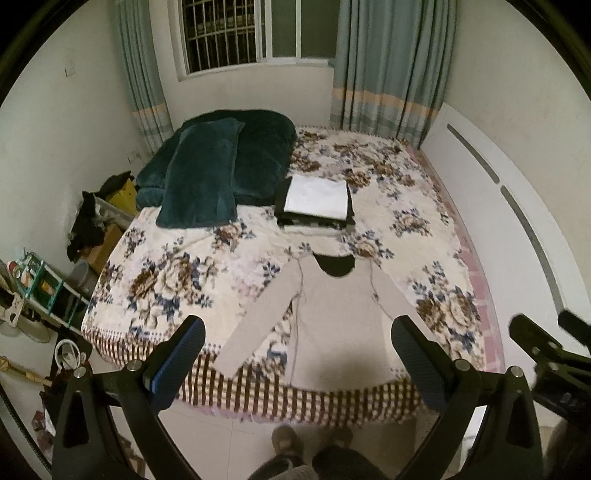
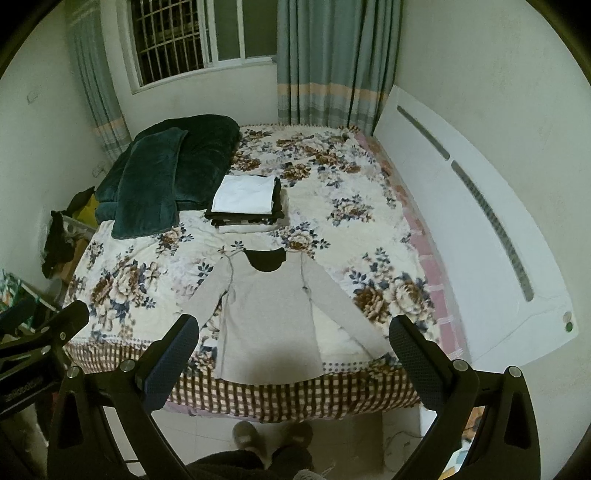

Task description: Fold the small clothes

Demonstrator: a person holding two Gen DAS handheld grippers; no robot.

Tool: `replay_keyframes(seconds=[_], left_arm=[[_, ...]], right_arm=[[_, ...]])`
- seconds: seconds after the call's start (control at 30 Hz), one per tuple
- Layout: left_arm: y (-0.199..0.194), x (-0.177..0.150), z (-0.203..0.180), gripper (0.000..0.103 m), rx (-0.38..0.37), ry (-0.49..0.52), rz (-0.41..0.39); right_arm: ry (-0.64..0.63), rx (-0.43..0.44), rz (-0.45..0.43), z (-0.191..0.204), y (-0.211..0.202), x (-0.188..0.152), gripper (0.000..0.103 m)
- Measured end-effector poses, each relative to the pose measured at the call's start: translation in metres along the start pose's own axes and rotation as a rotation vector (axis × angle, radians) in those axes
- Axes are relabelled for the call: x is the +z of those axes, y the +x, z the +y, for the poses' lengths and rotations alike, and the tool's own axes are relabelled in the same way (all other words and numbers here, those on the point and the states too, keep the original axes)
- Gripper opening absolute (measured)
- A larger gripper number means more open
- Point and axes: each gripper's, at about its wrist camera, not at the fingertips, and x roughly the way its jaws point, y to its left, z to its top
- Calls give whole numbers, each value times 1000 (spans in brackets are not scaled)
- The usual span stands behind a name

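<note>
Bed (image 2: 369,206): plush floral blanket, checked border hanging over the near edge.
Folded stack (image 2: 245,205): white piece on top, lying beyond the collar.
Grey top (image 2: 269,314): spread flat, long axis running hem-near to collar-far, sleeves angled outward; soft knit, probably (the picture was blurry).
Left gripper (image 1: 297,341): spread wide, empty, above the hem, nearer the left sleeve.
Right gripper (image 2: 293,338): likewise spread, empty, nearer the right sleeve.

Home bedroom: floral-blanket bed (image 1: 192,280), curtained window (image 1: 229,33), headboard (image 2: 461,206).
</note>
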Motion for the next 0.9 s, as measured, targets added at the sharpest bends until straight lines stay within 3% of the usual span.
replay_keyframes(seconds=[0.13, 0.3, 0.4, 0.47, 0.73, 0.9], left_arm=[[62, 4, 3, 103, 55, 34, -26], [159, -6, 1, 103, 71, 42, 28], [222, -18, -11, 103, 90, 39, 84], [269, -30, -22, 103, 118, 33, 122], [421, -103, -37, 103, 191, 10, 302], [497, -144, -39, 103, 222, 29, 371]], right_arm=[[124, 21, 58, -25, 53, -2, 103], [331, -67, 158, -94, 162, -40, 103], [463, -86, 254, -147, 230, -70, 91], [533, -83, 315, -182, 281, -93, 72], [820, -107, 458, -314, 489, -189, 72], [967, -161, 541, -363, 585, -242, 76]])
